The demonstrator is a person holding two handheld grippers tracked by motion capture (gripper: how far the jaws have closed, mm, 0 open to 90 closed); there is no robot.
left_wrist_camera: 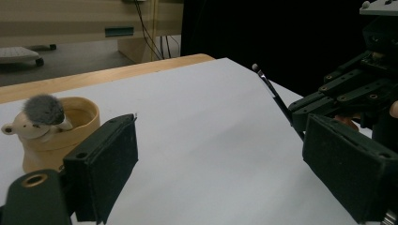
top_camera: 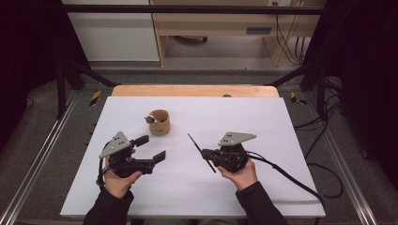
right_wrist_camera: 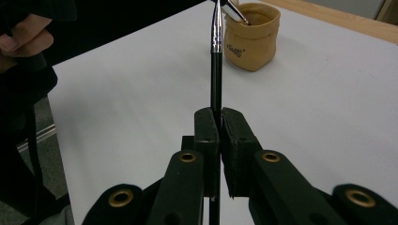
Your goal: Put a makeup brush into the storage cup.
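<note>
White sheet covers the worktop, wood edge showing at the far side. Right tongs clenched on a thin black brush, gripped on the handle; in the right gripper view the stem runs up out of the pads, past a silver ferrule, with the top end cut off by the frame edge. High view: the brush slants across the right tongs, one end toward the far left, the other toward the person, above the sheet. Whether the near end touches the sheet is hard to tell.

Left tongs released, jaws spread wide, nothing between them, held over the sheet on the left side. Left gripper view looks across at the right tongs with the brush sticking up from them.

Tan cup sits upright on the sheet toward the far middle, beyond the left tongs and well apart from the brush. A small grey fluffy figure rests on its rim, possibly a toy animal; small and blurry.
</note>
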